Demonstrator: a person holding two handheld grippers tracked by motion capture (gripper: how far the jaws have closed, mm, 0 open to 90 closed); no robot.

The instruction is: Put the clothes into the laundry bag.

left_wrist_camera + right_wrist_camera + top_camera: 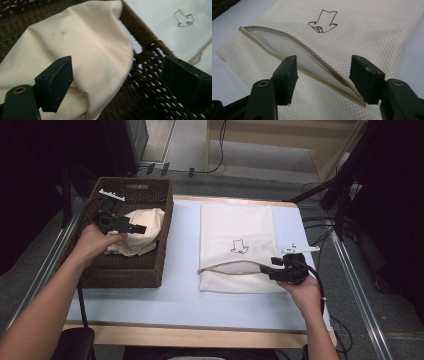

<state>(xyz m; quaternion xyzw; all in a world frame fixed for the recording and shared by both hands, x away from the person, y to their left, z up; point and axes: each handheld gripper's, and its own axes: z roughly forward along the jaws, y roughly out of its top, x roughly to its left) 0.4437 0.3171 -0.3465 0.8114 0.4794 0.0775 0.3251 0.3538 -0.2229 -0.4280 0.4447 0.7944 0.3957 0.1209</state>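
A cream cloth [142, 232] lies crumpled in a brown wicker basket [150, 270] at the table's left. My left gripper [140, 229] hovers over it with its jaws wide apart. In the left gripper view the cloth [82, 50] bulges up between the jaws without being pinched. A white mesh bag [237, 230] with a drawn arrow [240, 246] lies flat at the table's middle right. My right gripper [265, 268] sits at the bag's near edge. In the right gripper view its jaws [323, 77] stand open on either side of the gaping zipper mouth [287, 47], and nothing is held.
The pale table top [185, 290] has a wooden front edge. The basket's woven wall [147, 72] rises between the cloth and the bag. Cables and dark stands crowd the floor at the far right [340, 195].
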